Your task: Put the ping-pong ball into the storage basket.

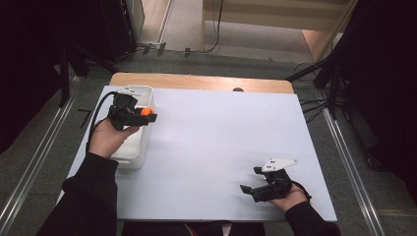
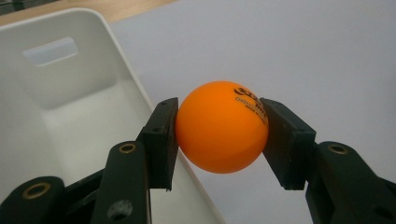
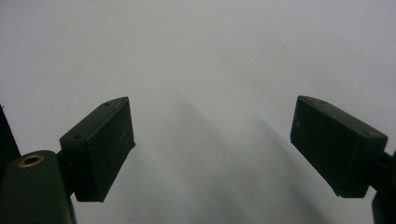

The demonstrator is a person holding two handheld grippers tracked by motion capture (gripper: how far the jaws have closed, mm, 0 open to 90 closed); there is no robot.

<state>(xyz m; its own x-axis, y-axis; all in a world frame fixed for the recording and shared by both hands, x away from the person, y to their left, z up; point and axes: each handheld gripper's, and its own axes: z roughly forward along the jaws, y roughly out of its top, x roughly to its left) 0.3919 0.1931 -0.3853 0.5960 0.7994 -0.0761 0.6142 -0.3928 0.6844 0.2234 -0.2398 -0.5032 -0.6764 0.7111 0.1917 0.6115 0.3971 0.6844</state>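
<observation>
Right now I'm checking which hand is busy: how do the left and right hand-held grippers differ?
The left hand-held gripper is shut on the orange ball; the right hand-held gripper stands open with nothing between its pads. The left is raised at the white bin, at its rim; the right sits low over the bare white table. Both have black jaws.

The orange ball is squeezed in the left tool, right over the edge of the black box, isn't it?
Nearly right. The orange ball is squeezed in the left tool, at the edge of the box, but the box is white, not black. The left gripper view shows its white walls clearly.
</observation>
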